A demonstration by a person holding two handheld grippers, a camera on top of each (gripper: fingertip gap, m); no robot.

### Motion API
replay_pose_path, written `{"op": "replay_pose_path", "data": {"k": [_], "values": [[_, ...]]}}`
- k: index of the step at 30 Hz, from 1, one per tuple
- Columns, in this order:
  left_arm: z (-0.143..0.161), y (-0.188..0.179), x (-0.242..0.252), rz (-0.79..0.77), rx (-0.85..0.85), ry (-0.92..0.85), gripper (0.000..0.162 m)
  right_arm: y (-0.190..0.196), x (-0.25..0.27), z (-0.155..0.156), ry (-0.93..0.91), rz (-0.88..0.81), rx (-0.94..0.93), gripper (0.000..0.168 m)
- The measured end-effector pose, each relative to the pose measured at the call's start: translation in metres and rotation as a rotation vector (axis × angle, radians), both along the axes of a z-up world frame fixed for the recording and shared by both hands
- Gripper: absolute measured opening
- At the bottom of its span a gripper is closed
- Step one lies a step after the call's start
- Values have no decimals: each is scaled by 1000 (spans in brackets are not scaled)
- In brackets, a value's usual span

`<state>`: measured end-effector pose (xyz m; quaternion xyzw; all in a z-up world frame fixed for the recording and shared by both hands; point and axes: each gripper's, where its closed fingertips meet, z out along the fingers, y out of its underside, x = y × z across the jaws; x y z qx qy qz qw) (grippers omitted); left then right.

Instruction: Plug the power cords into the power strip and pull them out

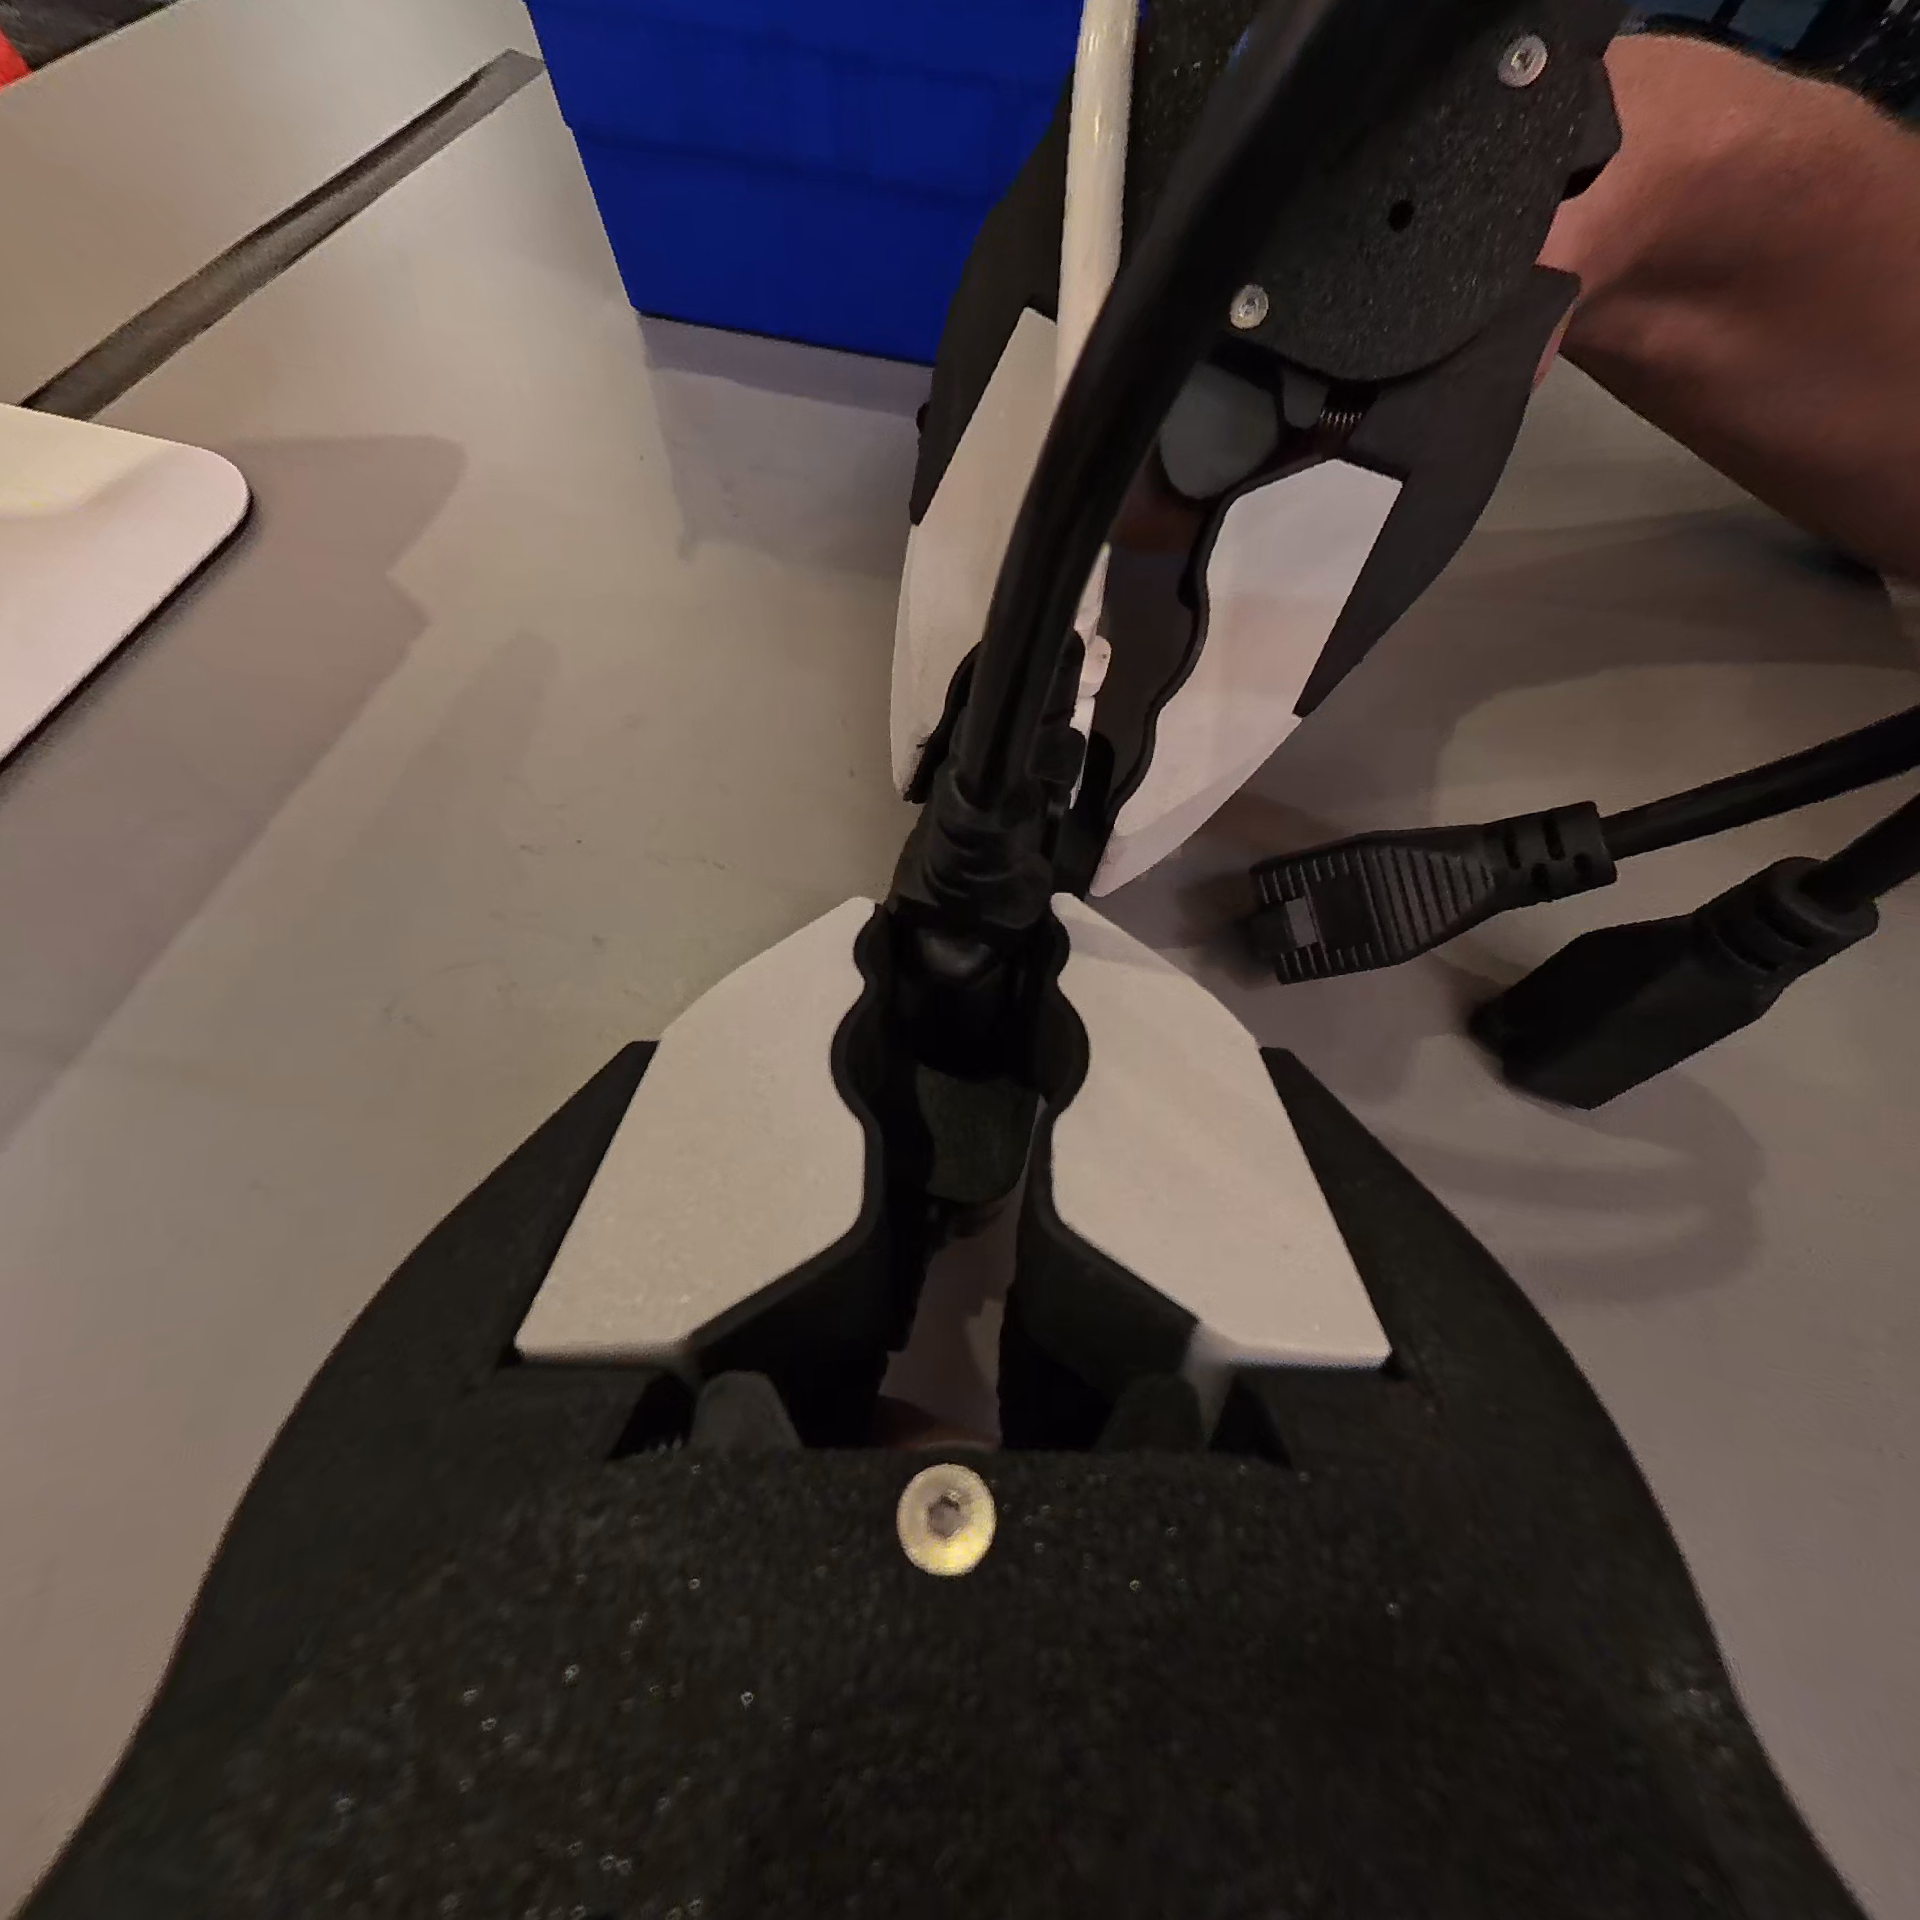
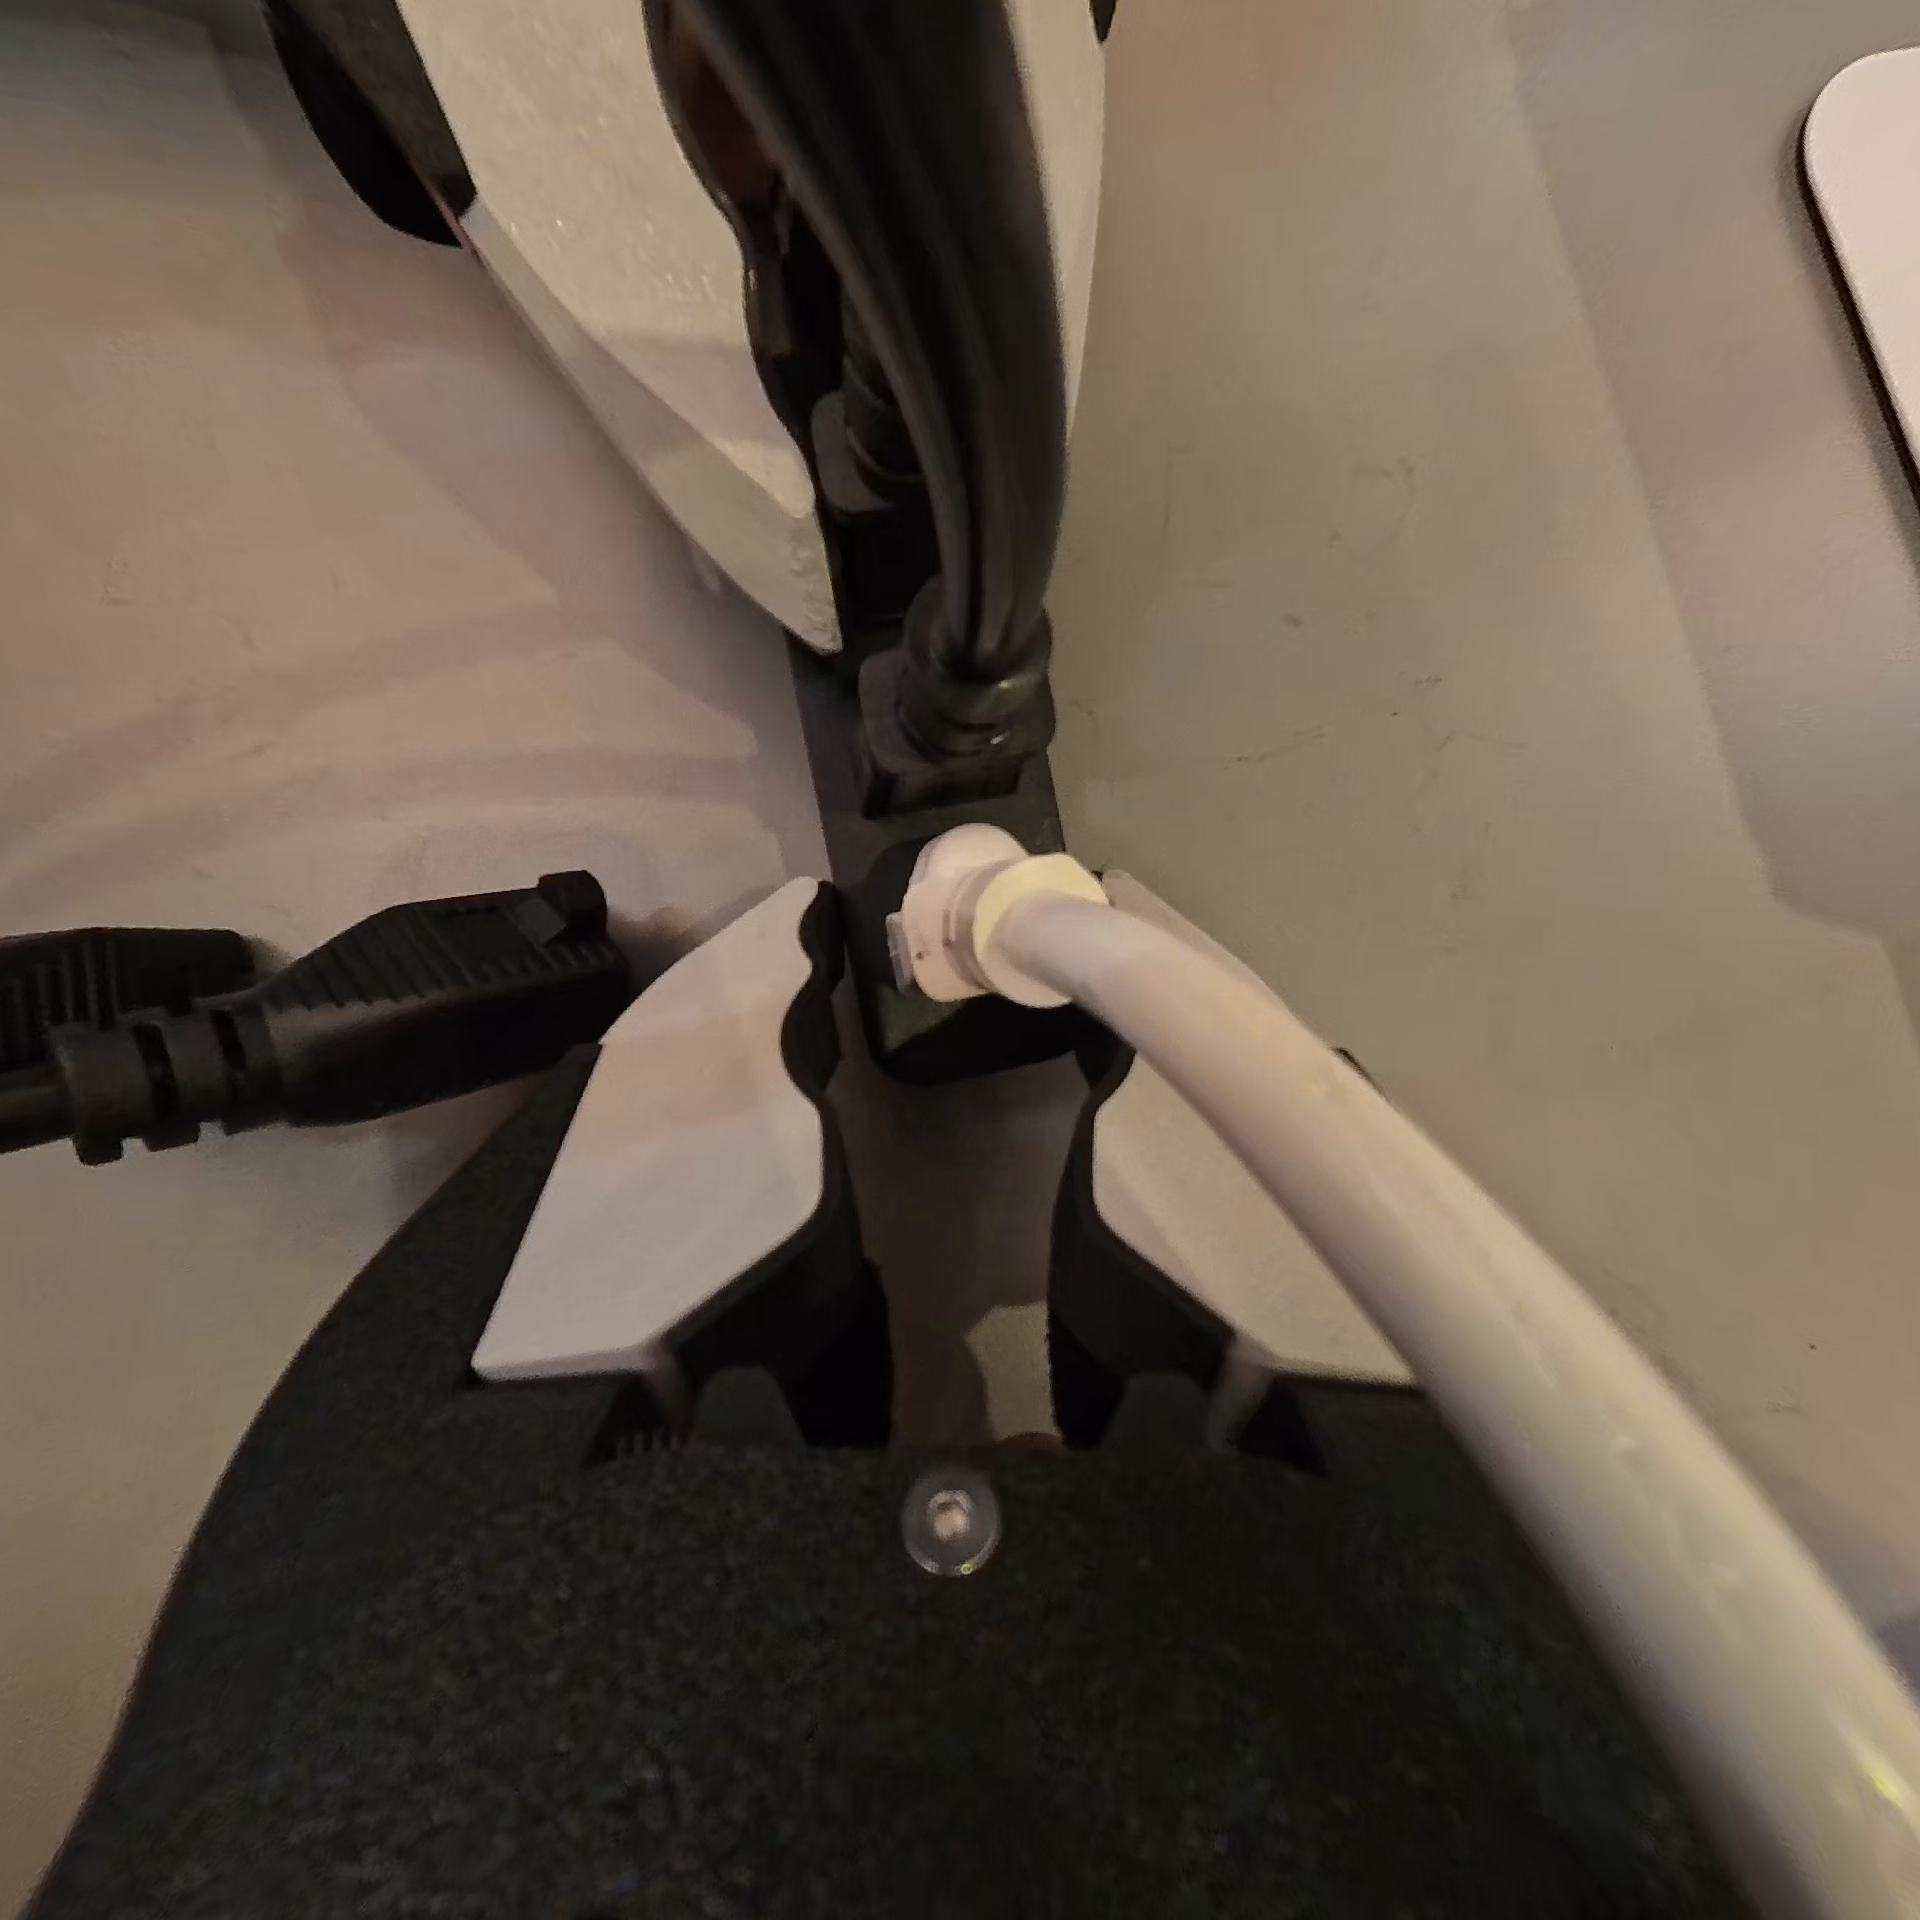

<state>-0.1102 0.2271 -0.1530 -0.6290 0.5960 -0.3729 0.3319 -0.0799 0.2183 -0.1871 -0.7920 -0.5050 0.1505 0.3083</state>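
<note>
A narrow black power strip point(image 2: 831, 748) is held between both grippers from opposite ends. My left gripper point(image 1: 966, 925) is shut on one end of it; it also shows in the right wrist view point(image 2: 935, 623). My right gripper point(image 2: 961, 904) is shut on the other end; it also shows in the left wrist view point(image 1: 1039, 821). A white plug point(image 2: 956, 925) with a white cord point(image 2: 1299, 1143) sits in the strip by my right fingertips. A black plug point(image 2: 956, 717) with black cords point(image 1: 1101, 436) sits in the strip beside it.
Two loose black plugs point(image 1: 1423, 894) point(image 1: 1662, 997) lie on the grey table point(image 1: 520, 831) to the right of the strip. A blue bin point(image 1: 810, 156) stands behind. A white pad point(image 1: 94, 551) lies at the left. A person's hand point(image 1: 1745, 260) holds the right gripper. One gripper's finger ends stand about 5 centimeters off the other's.
</note>
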Motion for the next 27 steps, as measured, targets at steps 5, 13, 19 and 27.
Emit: {"op": "replay_pose_path", "data": {"k": [5,13,19,27], "values": [[1,1,0,4,-5,-12,21,1,-1,0,7,0,-3,43],[3,1,0,8,-16,-26,21,1,-1,0,14,-4,-8,43],[5,2,0,10,-19,-38,21,1,-1,1,19,-3,-10,43],[8,2,-1,2,-44,-59,20,1,-2,1,20,0,-13,43]]}}
